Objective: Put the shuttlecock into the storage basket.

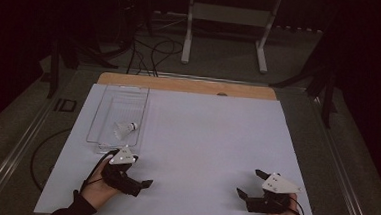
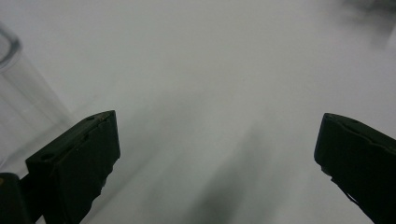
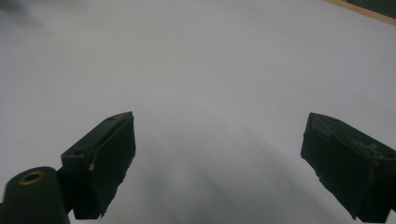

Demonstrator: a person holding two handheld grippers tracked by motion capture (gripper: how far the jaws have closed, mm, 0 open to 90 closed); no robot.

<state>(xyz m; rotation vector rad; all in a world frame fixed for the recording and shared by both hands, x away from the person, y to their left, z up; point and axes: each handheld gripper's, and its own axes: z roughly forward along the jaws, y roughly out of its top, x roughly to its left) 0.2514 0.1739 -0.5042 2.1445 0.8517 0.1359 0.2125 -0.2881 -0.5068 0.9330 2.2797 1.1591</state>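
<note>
Jaws spread on left gripper [image 1: 141, 177] and right gripper [image 1: 248, 183]; one tray [image 1: 97, 114] holds seemingly one shuttlecock [image 1: 126, 128].

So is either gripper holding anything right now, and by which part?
Nothing is held. The left gripper and the right gripper are both open over bare white table; the shuttlecock lies untouched in the clear tray.
</note>
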